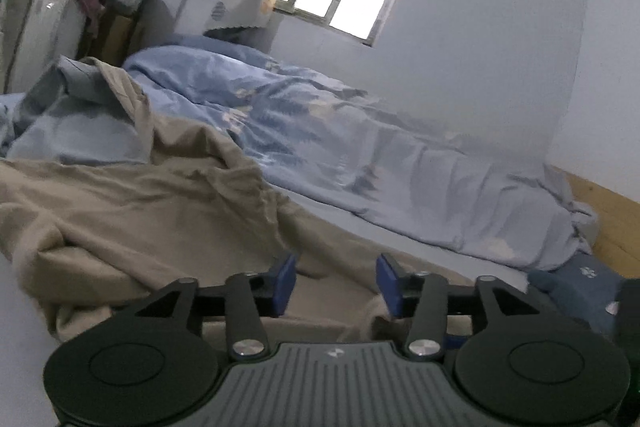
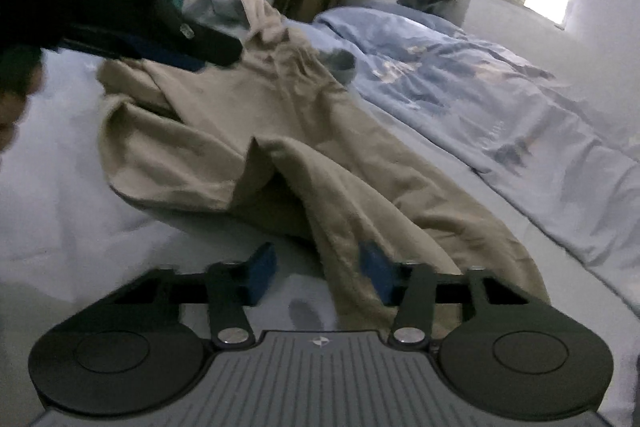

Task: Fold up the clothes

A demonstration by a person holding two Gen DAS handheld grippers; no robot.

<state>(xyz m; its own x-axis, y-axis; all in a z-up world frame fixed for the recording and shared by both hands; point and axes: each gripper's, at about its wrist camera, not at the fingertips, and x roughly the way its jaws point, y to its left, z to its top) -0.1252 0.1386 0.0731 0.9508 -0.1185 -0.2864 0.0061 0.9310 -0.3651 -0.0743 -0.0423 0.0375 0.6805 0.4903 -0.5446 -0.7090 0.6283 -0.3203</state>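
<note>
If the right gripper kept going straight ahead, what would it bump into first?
Probably the crumpled beige cloth garment: its near end already lies between the right gripper's open jaws. Depth is hard to judge in this blurry view.

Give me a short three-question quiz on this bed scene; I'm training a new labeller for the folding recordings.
1. True or false: the beige garment lies neatly folded.
2. What lies bunched along the bed's window side? A) blue patterned duvet B) towel C) coat
3. In the right wrist view, which pad of the right tool has beige cloth against it?

Key: 1 false, it lies crumpled; 2 A; 3 the pad on the picture's right.
</note>
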